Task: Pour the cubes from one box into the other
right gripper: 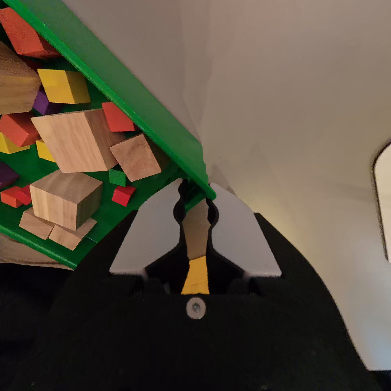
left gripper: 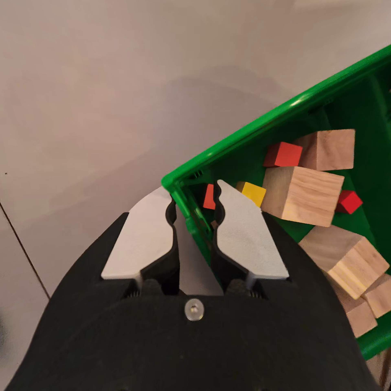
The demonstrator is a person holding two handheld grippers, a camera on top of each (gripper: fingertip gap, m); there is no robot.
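A green box (left gripper: 254, 124) sits tilted in both views, with several cubes piled against its lower side. My left gripper (left gripper: 193, 188) is shut on the box wall near one corner, one finger inside and one outside. Inside I see large wooden cubes (left gripper: 302, 194), a red cube (left gripper: 283, 154) and a yellow cube (left gripper: 252, 191). My right gripper (right gripper: 195, 186) is shut on the opposite corner of the green box (right gripper: 127, 84). There I see wooden cubes (right gripper: 74, 139) and yellow (right gripper: 63, 84), red (right gripper: 23, 33), purple (right gripper: 42, 103) and small green (right gripper: 117, 176) cubes. No second box is clearly in view.
A plain beige surface fills the background in both views. A white rounded object (right gripper: 383, 201) shows at the right edge. A yellow patch (right gripper: 195, 275) shows between my right fingers, below the box; I cannot tell what it is. A dark seam line (left gripper: 21, 243) runs at the left.
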